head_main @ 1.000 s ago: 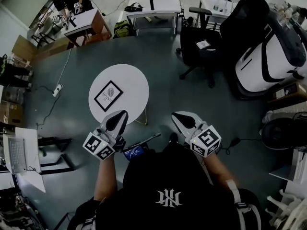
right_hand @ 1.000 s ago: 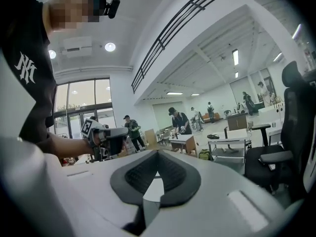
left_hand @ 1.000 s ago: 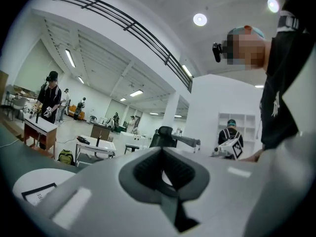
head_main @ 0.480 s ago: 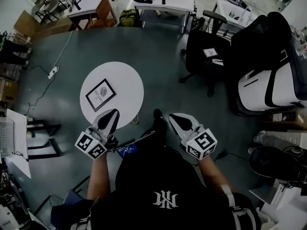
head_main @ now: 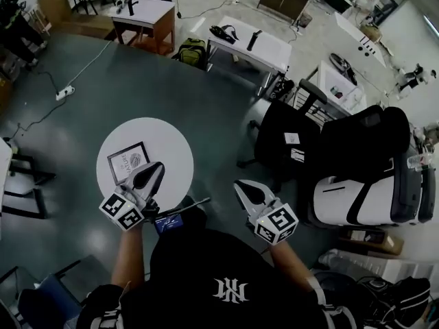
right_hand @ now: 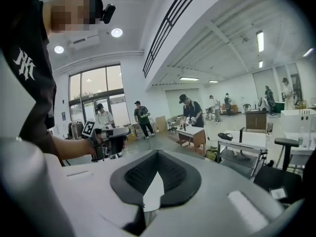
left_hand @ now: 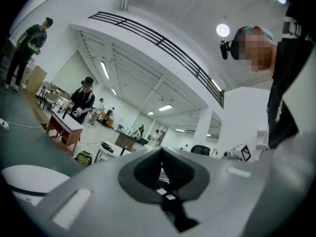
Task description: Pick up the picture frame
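Both tongs are shut tight, with nothing in them. The left tongs (head_main: 156, 168) are held over the near edge of a round white table (head_main: 171, 146). The right tongs (head_main: 241, 188) are off to the side of the table, over the smooth dark grey floor (head_main: 171, 88).

The picture frame (head_main: 129, 162) lies flat on the table top, just to the left of the left tongs' tip. It has a black edge and a white middle with a round mark.

Past the right tongs stands a black desk chair (head_main: 291, 142). Farther out in front of both tongs is a white desk (head_main: 250, 43), with a green bag (head_main: 193, 50) on the floor beside it. A brown desk (head_main: 147, 16) stands beyond that. Far to the left of the left tongs, a white plug strip (head_main: 64, 92) lies on the floor with its cord.

The room is big and bright, with white walls and long lights (left_hand: 104, 69) on the ceiling. A person in a cap (right_hand: 190, 110) stands at a desk far away.
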The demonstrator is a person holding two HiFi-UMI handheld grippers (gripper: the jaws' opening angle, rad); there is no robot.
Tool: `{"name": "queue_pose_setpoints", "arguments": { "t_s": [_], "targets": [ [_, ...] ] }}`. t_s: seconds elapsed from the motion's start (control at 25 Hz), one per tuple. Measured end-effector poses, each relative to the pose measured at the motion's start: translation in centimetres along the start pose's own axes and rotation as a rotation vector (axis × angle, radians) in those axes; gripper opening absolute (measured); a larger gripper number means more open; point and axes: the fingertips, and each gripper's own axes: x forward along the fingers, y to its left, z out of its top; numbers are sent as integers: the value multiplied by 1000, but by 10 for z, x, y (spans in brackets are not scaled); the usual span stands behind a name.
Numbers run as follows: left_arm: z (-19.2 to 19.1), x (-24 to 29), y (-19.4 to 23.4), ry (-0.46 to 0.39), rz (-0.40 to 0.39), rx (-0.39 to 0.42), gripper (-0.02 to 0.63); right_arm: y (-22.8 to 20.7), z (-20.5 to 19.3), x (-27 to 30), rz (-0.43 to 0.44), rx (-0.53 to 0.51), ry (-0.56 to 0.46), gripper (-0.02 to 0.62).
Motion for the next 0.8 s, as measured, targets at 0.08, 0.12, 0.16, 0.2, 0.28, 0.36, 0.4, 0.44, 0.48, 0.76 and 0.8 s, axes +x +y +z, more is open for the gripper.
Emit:
{"name": "queue_pose_setpoints", "arguments": {
  "t_s": [0.08,0.12,0.16,0.2,0.28,0.36,0.4,0.44,0.48,0.76,0.8],
  "targets": [
    [12,6,24,-27,34,-6,3,-11,21,28,37,-31,14,-2],
    [18,8,38,-40,57,-9,3,-15,30,43,56,-44,22,-2],
    [24,9,51,-56,80,-16,3,-19,38,58,76,-56,30,-2],
    [30,9,63,-73,102,-23,3,-21,46,73,97,-70,39,-2],
    [42,3,84,-107,140,-28,3,-21,58,101,139,-104,55,-2],
    [49,-6,104,-131,185,-20,3,-22,67,129,185,-124,65,-2],
    [52,-12,113,-141,215,-18,4,-21,69,144,214,-127,72,-2],
    [53,-19,120,-152,248,-21,3,-19,70,157,247,-129,83,-2],
    [53,-28,127,-162,282,-27,4,-15,70,169,282,-134,98,-2],
    [24,-97,160,-200,578,-87,3,12,48,263,580,-188,219,-2],
    [20,-110,166,-206,631,-100,3,18,43,282,625,-198,236,-2]
  ]
}}
